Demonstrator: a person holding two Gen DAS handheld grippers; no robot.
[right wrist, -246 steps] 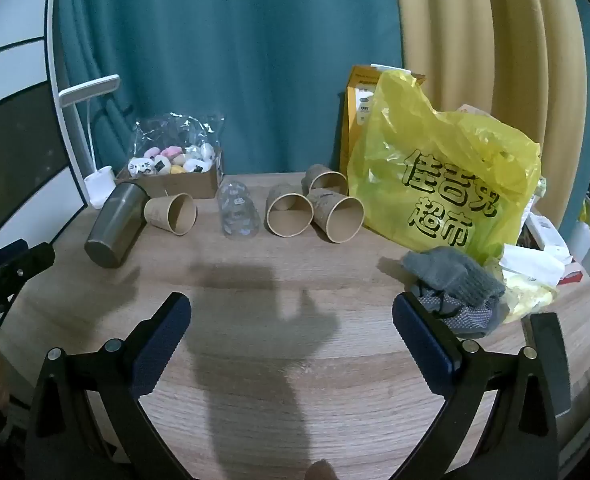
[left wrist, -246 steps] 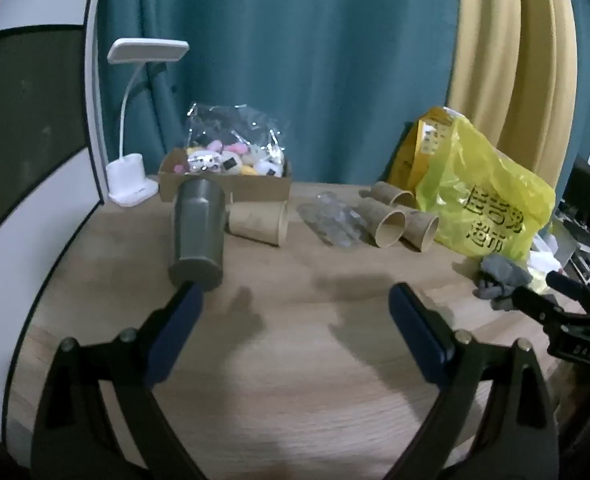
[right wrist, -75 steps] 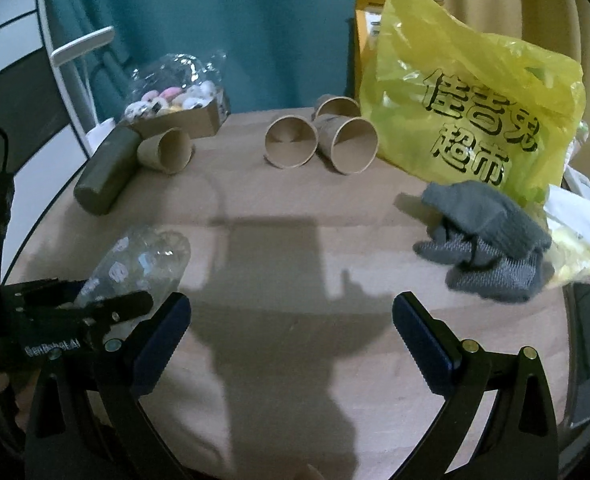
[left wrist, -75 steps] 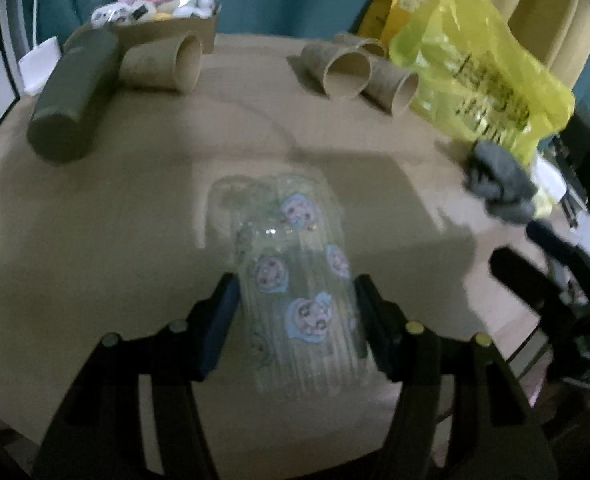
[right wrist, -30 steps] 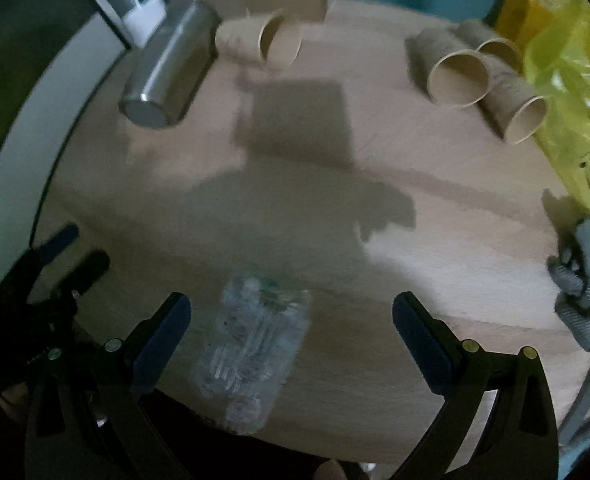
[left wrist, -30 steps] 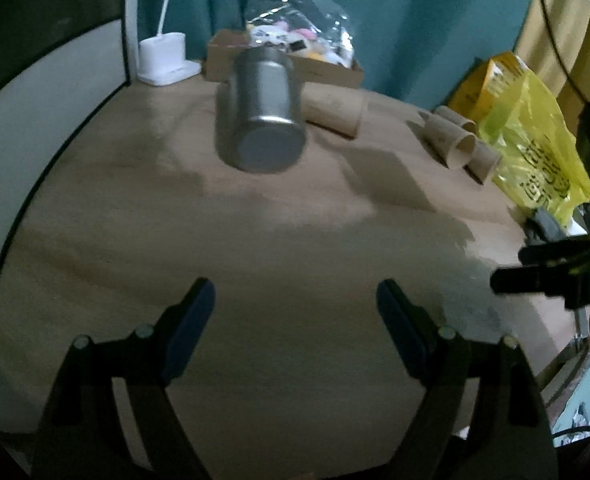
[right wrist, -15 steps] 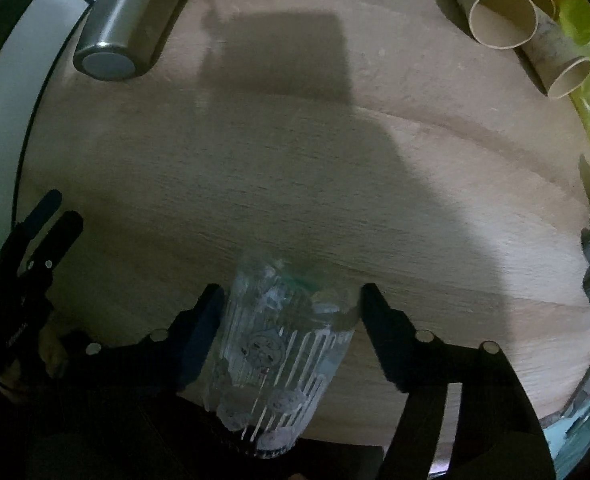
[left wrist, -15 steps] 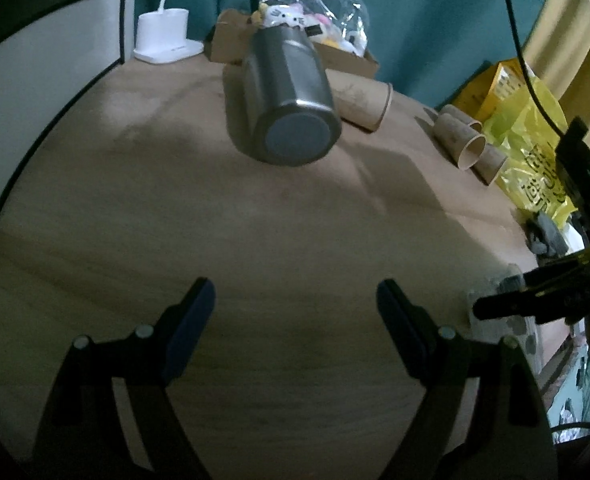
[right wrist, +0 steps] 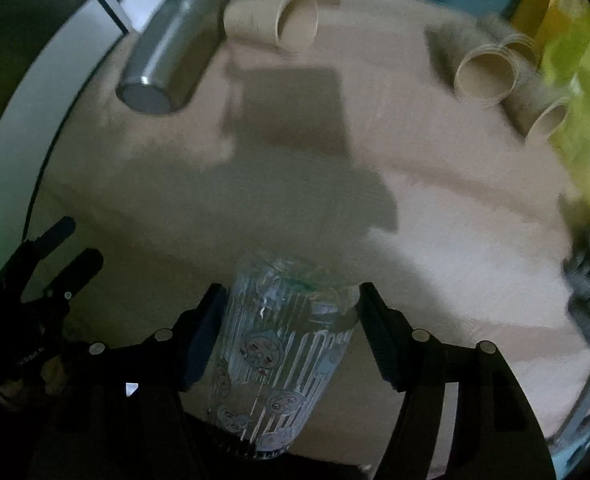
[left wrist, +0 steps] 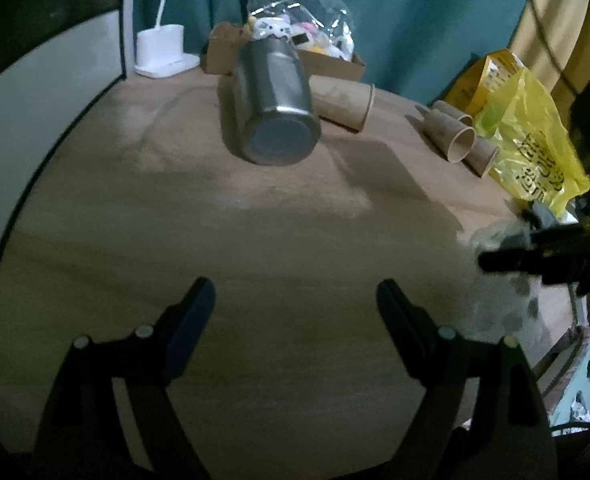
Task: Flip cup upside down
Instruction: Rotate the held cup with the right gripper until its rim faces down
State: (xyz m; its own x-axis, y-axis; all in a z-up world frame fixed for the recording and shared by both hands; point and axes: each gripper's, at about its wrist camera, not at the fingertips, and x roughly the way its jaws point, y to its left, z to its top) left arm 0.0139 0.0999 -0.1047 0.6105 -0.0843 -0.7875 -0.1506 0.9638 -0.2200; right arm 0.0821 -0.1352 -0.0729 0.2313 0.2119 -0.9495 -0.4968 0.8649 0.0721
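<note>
My right gripper [right wrist: 289, 320] is closed around the clear plastic cup [right wrist: 281, 356], a ribbed tumbler printed with cartoon faces, both blue pads pressed against its sides near the front edge of the round wooden table [right wrist: 435, 216]; the cup's far end points away from the camera toward the tabletop, and I cannot tell which end is the mouth. My left gripper [left wrist: 295, 312] hangs spread wide over bare wood with nothing between its fingers [left wrist: 193, 320]. From the left wrist view the cup [left wrist: 495, 300] shows only as a pale blur at the right edge, under the dark shape of the other tool. At the back, a steel tumbler [left wrist: 275, 104] lies on its side just beside a toppled paper cup [left wrist: 345, 100], with more paper cups [left wrist: 455, 136] lying against a yellow shopping bag [left wrist: 531, 140], a cardboard box [left wrist: 223, 50] of small toys and a white lamp base [left wrist: 163, 50].
</note>
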